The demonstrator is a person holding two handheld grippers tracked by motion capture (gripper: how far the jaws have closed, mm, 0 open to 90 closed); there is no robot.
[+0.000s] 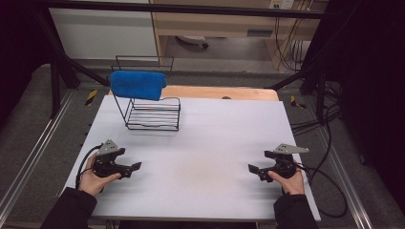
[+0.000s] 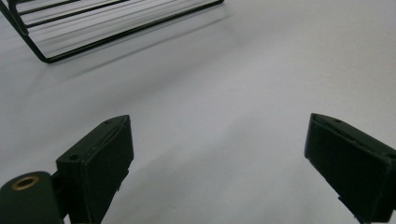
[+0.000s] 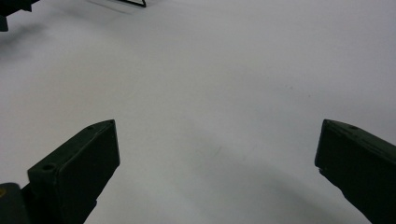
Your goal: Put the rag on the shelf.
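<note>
A blue towel [image 1: 137, 84] hangs folded over the top bar of a black wire rack [image 1: 154, 114] at the back left of the white table [image 1: 200, 143]. My left gripper [image 1: 135, 167] rests low near the front left, held by a hand, jaws wide apart and empty. In the left gripper view the gripper [image 2: 217, 163] is open over bare table, and the rack's base [image 2: 116, 28] lies ahead at the top left. My right gripper [image 1: 251, 168] sits at the front right, also open and empty. The right gripper view shows it [image 3: 217, 163] above plain white surface.
A wooden board edge [image 1: 224, 92] shows behind the table. Black cables [image 1: 329, 186] trail off the right side. Metal frame posts [image 1: 55, 81] stand at the left and right. A corner of the rack [image 3: 133, 3] shows at the top of the right gripper view.
</note>
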